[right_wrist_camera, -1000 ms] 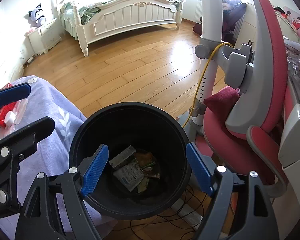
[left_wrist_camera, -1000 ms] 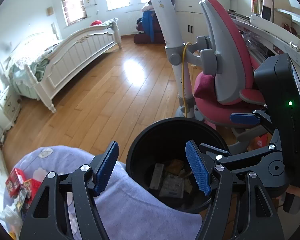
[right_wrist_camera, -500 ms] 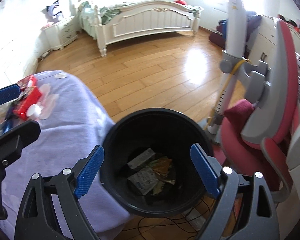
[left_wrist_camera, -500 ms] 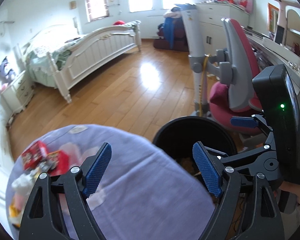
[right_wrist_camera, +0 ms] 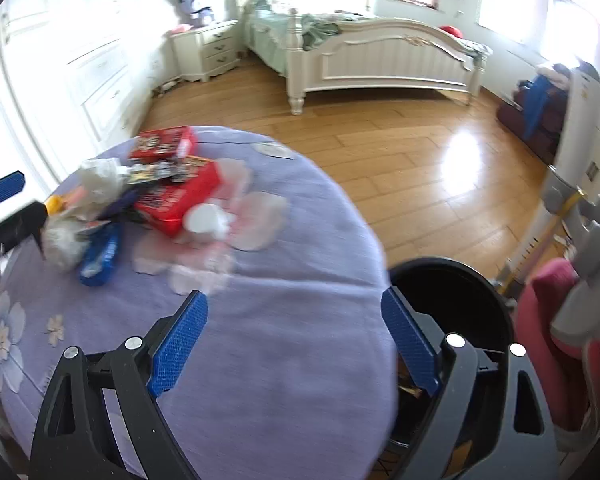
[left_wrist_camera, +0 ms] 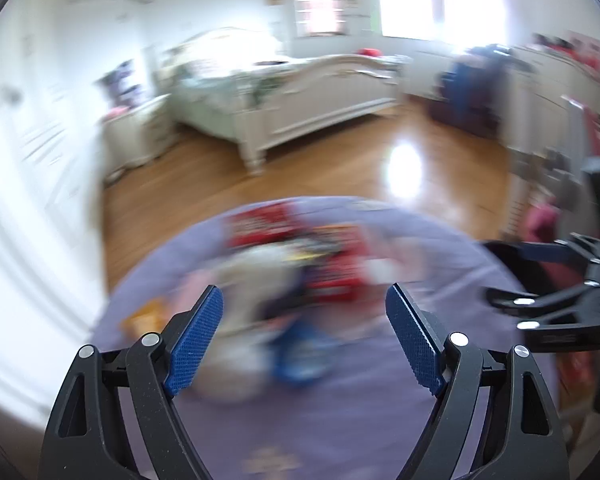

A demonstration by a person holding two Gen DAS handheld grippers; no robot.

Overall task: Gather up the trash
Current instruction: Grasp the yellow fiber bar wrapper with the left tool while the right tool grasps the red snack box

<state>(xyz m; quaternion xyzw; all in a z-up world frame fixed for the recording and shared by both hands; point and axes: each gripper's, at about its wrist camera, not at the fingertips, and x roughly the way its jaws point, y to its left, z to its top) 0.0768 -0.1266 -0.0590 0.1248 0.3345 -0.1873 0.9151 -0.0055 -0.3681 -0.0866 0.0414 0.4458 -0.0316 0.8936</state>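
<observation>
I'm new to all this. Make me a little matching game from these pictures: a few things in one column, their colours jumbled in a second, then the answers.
Things:
1. trash bin
2. tablecloth
3. snack box
4. bed frame

Colours:
A. red
B. white
C. black
D. lilac purple

Pairs: 1-C, 2-D, 3-A, 4-B

The bin stands on the floor right beside the table edge; the box lies among the pile of wrappers on the cloth.
</observation>
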